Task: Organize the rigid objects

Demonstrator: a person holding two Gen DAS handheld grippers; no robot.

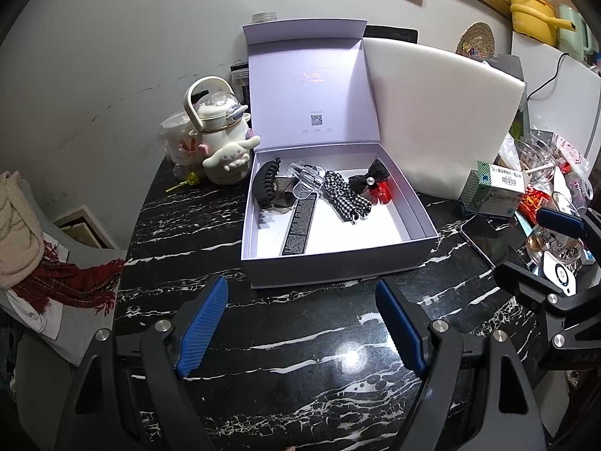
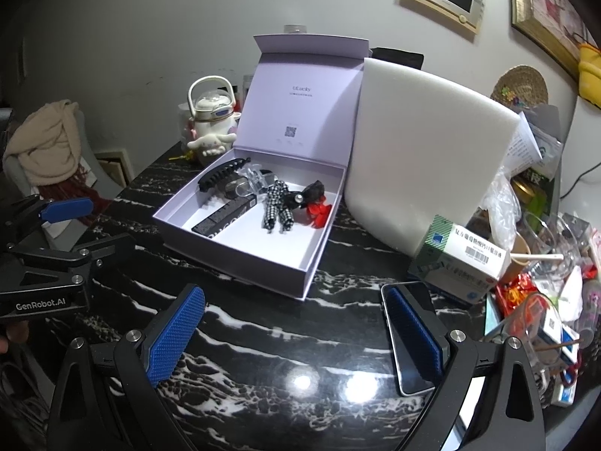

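We hold our left gripper (image 1: 300, 325) and right gripper (image 2: 295, 332) spread wide, grasping nothing, above the black white-veined marble table (image 1: 300, 376). Just beyond, the open lilac cardboard box (image 1: 338, 263) holds a black plastic claw clip (image 1: 265, 186), a clear clip (image 1: 306, 180) and a red clip (image 1: 381, 191).
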